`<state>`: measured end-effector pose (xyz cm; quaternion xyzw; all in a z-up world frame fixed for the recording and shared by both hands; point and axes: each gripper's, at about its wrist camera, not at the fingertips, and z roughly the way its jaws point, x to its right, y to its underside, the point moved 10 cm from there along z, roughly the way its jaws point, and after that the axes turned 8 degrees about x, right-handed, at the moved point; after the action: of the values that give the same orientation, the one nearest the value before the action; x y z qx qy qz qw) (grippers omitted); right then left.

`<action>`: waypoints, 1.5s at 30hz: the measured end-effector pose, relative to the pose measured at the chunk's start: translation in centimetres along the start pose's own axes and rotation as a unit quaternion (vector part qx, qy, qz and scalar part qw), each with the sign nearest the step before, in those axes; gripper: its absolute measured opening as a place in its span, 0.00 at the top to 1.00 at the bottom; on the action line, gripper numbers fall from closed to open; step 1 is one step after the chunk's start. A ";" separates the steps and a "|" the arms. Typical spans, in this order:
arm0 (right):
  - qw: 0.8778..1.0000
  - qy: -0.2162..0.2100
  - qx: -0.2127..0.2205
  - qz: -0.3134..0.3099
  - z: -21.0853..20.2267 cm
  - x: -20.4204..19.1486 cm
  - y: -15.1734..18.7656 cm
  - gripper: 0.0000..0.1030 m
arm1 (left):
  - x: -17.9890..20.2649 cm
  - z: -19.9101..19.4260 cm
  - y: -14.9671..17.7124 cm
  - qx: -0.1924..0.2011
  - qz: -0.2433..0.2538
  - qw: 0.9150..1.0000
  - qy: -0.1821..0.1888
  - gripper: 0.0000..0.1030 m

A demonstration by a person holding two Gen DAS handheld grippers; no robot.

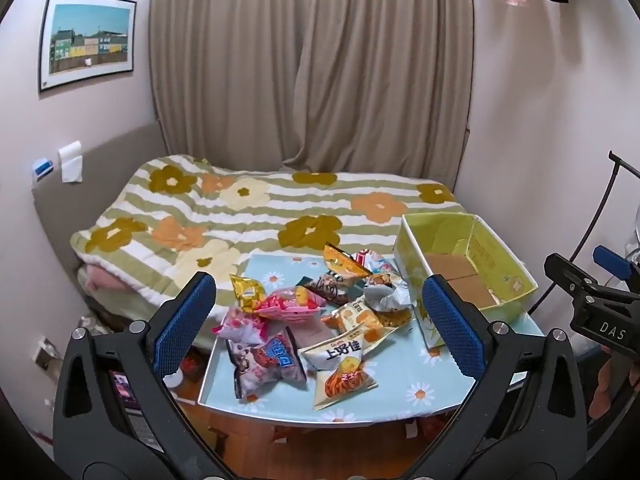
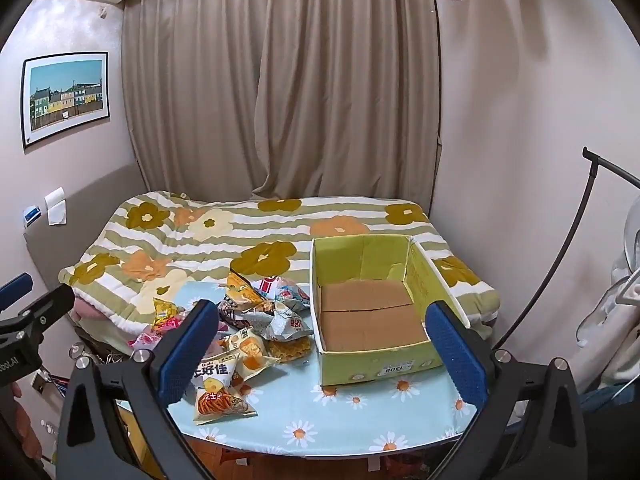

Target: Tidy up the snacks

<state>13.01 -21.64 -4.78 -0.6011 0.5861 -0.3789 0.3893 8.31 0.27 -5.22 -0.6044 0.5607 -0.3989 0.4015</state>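
Note:
A heap of snack packets (image 1: 316, 312) (image 2: 256, 320) lies on a small table with a light-blue daisy cloth (image 1: 400, 400) (image 2: 360, 420). A white and yellow chip bag (image 1: 340, 368) (image 2: 220, 388) is the nearest packet. To the right of the heap stands an empty yellow-green cardboard box (image 1: 504, 280) (image 2: 380, 368). My left gripper (image 1: 320, 328) hovers open above the near side of the heap, nothing between its blue pads. Wide open too, my right gripper (image 2: 324, 352) is held in front of the box and touches nothing.
Behind the table lies a bed with a striped floral blanket (image 1: 240, 216) (image 2: 200, 240). Beige curtains hang behind it. A black stand (image 2: 560, 248) rises at the right by the wall. Wooden floor shows below the table's near edge.

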 end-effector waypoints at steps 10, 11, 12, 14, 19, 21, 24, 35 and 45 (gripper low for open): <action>1.000 0.001 -0.003 -0.001 0.2 0.0 0.4 0.00 | 0.0 0.3 -0.1 -0.007 0.002 1.000 0.000 0.00; 1.000 0.001 -0.004 0.000 0.2 -0.1 0.4 0.00 | 0.0 0.3 -0.2 -0.006 0.002 1.000 0.000 0.00; 1.000 0.002 -0.004 0.000 0.2 -0.1 0.4 0.00 | 0.1 0.4 -0.2 -0.007 0.002 1.000 -0.001 0.00; 1.000 0.003 -0.004 0.000 0.3 -0.2 0.4 0.00 | 0.1 0.6 -0.2 -0.007 0.004 1.000 -0.002 0.00; 1.000 0.000 -0.004 0.000 0.3 0.0 0.4 0.00 | 0.1 0.8 0.0 -0.009 0.003 1.000 -0.002 0.00; 1.000 -0.001 -0.004 0.000 0.4 0.0 0.4 0.00 | 0.0 1.0 0.0 -0.011 0.002 1.000 -0.003 0.00; 1.000 -0.001 -0.004 0.000 0.6 -0.1 0.5 0.00 | -0.1 1.1 -0.1 -0.012 0.002 1.000 -0.004 0.00; 1.000 -0.006 -0.002 -0.007 1.0 -1.1 0.8 0.00 | -1.3 1.5 0.1 -0.013 -0.002 1.000 -0.012 0.00; 1.000 -0.008 -0.004 -0.008 1.1 -1.6 0.8 0.00 | -2.0 1.4 -0.3 -0.011 0.000 1.000 -0.016 0.00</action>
<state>13.64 -20.02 -5.98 -0.6103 0.5798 -0.3743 0.3889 9.63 2.36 -5.52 -0.6153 0.5586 -0.3832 0.4033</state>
